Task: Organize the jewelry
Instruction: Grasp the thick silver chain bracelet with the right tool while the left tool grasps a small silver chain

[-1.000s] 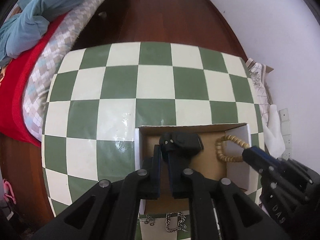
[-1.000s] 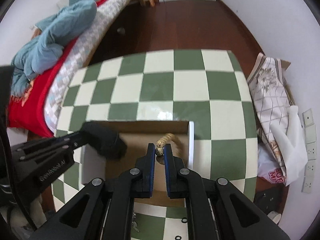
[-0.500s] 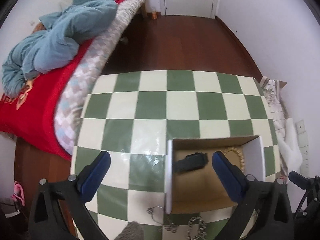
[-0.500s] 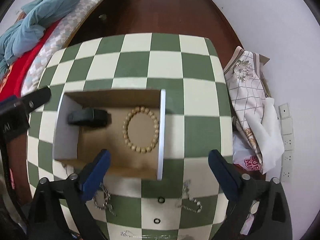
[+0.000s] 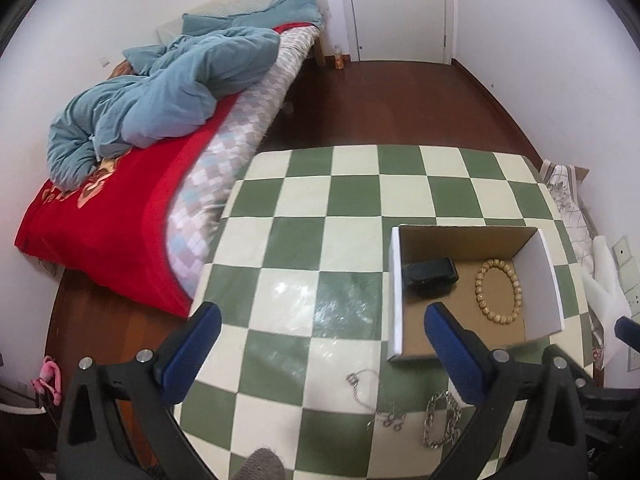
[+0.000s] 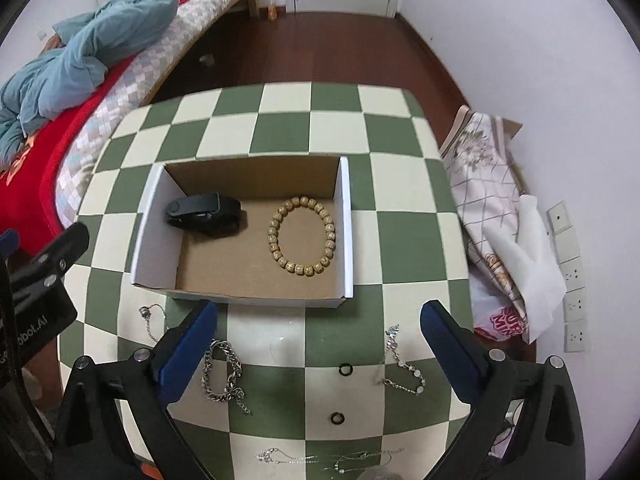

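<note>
An open cardboard box stands on the green and white checkered table. In it lie a black wristband and a wooden bead bracelet. In front of the box lie a thick silver chain, a thin chain with a pendant, a beaded silver chain, two black rings and fine chains at the near edge. My right gripper is open and empty above the loose jewelry. My left gripper is open and empty, left of the box.
A bed with a red cover and blue duvet stands left of the table. Patterned cloth and a plastic bag lie on the right against the wall. Dark wooden floor runs beyond the table's far edge.
Both grippers let go inside the box, opened wide and pulled back and up. The black wristband and the bead bracelet now lie in the box.
</note>
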